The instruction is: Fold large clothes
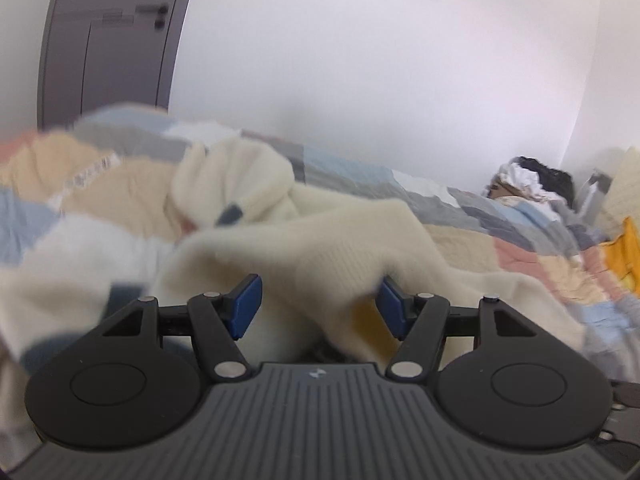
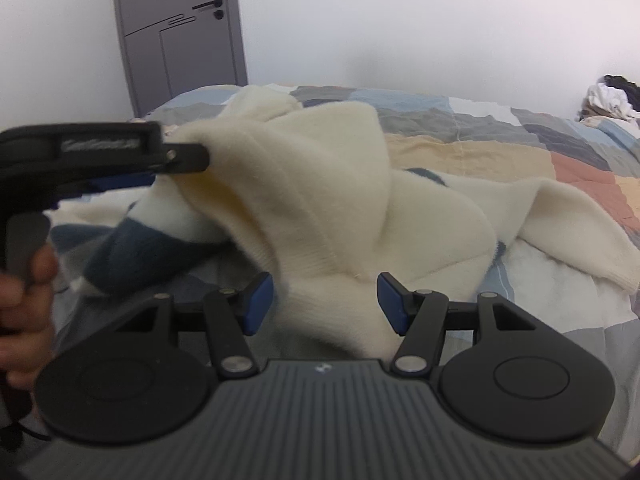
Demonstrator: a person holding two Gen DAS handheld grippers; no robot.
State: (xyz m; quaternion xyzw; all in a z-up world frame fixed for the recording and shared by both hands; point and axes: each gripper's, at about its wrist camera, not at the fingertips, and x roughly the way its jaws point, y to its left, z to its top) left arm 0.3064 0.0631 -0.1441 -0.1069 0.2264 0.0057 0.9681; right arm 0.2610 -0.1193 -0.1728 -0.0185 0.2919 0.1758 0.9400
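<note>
A cream knit sweater (image 2: 320,184) with a dark blue part (image 2: 136,252) lies bunched on a patchwork quilt (image 2: 480,148). In the right wrist view my right gripper (image 2: 325,304) has its jaws wide apart with a fold of the sweater lying between them. The left gripper (image 2: 188,156) comes in from the left, held by a hand, its tips pressed into a raised bunch of the sweater. In the left wrist view the left gripper (image 1: 318,306) shows blue pads (image 1: 246,306) spread apart with cream sweater (image 1: 320,248) draped between them.
A grey door (image 2: 180,32) stands behind the bed against a white wall. A heap of dark and white clothes (image 2: 612,96) lies at the far right of the quilt. A yellow item (image 1: 624,252) sits at the right edge.
</note>
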